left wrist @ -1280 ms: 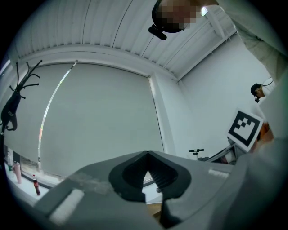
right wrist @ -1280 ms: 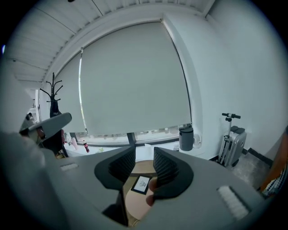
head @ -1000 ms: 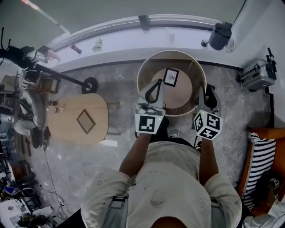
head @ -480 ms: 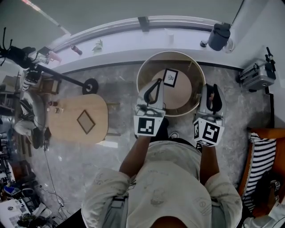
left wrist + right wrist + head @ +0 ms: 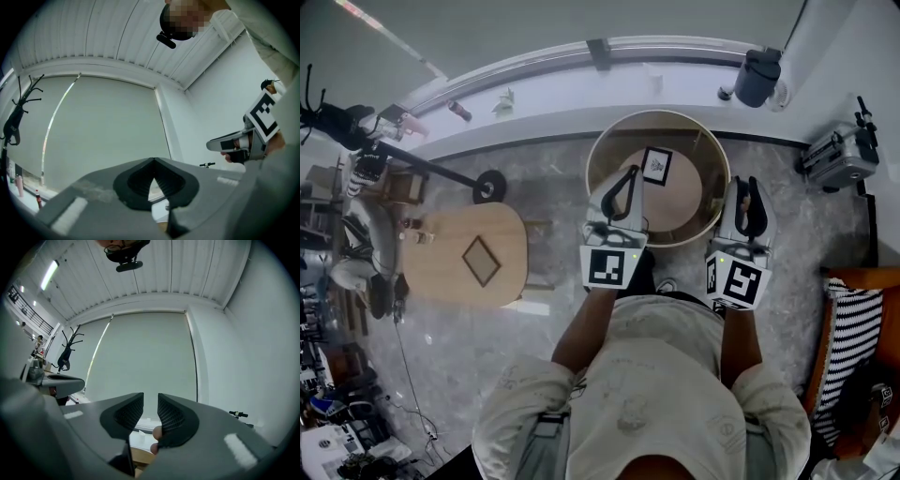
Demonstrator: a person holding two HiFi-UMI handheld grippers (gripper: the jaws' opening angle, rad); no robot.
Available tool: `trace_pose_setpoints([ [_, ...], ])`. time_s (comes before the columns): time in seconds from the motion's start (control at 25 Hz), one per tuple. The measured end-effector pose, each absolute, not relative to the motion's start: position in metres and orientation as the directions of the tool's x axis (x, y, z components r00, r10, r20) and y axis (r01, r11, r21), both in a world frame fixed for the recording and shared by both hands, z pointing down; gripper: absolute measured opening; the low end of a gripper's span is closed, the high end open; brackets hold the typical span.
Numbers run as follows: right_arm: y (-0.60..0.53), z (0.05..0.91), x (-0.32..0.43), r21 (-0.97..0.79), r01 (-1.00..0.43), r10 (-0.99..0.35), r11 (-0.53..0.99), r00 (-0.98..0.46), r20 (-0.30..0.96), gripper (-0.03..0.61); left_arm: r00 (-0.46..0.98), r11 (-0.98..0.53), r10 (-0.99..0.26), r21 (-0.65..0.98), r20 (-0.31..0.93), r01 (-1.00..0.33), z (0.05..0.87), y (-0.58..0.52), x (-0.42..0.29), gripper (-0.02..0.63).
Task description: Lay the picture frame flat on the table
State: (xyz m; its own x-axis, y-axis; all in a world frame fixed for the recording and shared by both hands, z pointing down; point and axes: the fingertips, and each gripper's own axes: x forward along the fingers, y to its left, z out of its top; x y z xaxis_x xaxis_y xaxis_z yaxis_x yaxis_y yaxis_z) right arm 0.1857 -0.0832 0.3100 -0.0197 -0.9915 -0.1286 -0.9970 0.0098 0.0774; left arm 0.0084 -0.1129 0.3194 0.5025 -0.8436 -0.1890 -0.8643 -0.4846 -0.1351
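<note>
On the round wooden table (image 5: 598, 150), towards its far side, the picture frame (image 5: 657, 165) is seen with its whole face turned up to the head view. It is therefore judged to lie flat or nearly so already, though a prop behind it cannot be ruled out. It is touched by neither gripper. The left gripper (image 5: 633, 172) is held near it with jaws pressed together on nothing. The right gripper (image 5: 747, 186), whose jaws have just been closing, is left with a narrow gap and nothing in it. The frame is shown only from above, while the jaws are settled in the gripper views, which are filled by a pale blind (image 5: 140, 357).
</note>
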Motion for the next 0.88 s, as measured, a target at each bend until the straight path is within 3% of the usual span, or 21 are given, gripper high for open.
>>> trace_pose_setpoints([
  [0.48, -0.086, 0.31, 0.187, 0.069, -0.998, -0.992, 0.006, -0.014, -0.122, 0.003, 0.503, -0.485, -0.843, -0.136, -0.191, -0.864, 0.317, -0.114, 0.008, 0.003],
  [0.88, -0.092, 0.309, 0.191, 0.077, -0.997, -0.994, 0.001, -0.009, -0.105, 0.002, 0.501, -0.483, -0.842, -0.132, -0.202, -0.865, 0.309, -0.117, 0.008, 0.003],
])
